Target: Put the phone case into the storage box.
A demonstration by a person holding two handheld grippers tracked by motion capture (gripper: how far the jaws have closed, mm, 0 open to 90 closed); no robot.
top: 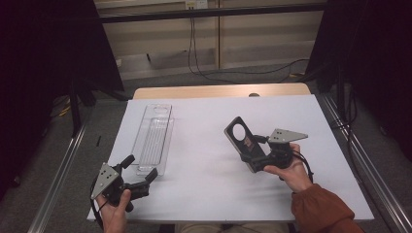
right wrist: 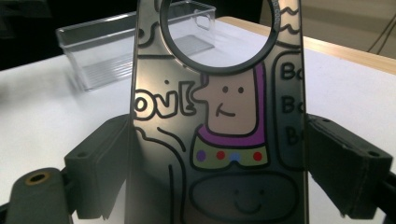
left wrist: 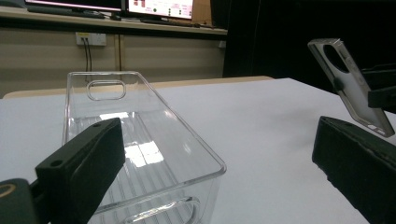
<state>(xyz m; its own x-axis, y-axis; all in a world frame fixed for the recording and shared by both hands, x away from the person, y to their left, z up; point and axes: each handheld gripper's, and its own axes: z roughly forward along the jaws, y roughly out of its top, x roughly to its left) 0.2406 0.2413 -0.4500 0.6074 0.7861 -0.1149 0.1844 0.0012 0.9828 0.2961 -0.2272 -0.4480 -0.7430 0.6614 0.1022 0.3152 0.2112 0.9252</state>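
Phone case, dark and translucent with a round camera hole at its top, is pinched between the jaws of the right gripper, lifted off the sheet and tilted so the hole end points toward 11 o'clock in the high view. In the right gripper view the case stands upright between the two jaws, which press its long edges from either side; a cartoon figure with a purple collar and coloured dots is drawn on it, with lettering beside. The right hand grips the tool from 5 o'clock, an orange sleeve behind it.

Over at 9 o'clock from the case lies a clear tray, long and narrow, its length running from 6 to 12 o'clock on the white sheet, well apart from the case. Its floor is ribbed and it has a handle slot in the far end wall.

At the tray's near end, about 7 o'clock from it, the left gripper is held by the left hand with jaws spread wide, nothing between them. In the left gripper view the tray's near corner sits between those open jaws, and the case shows at 2 o'clock.
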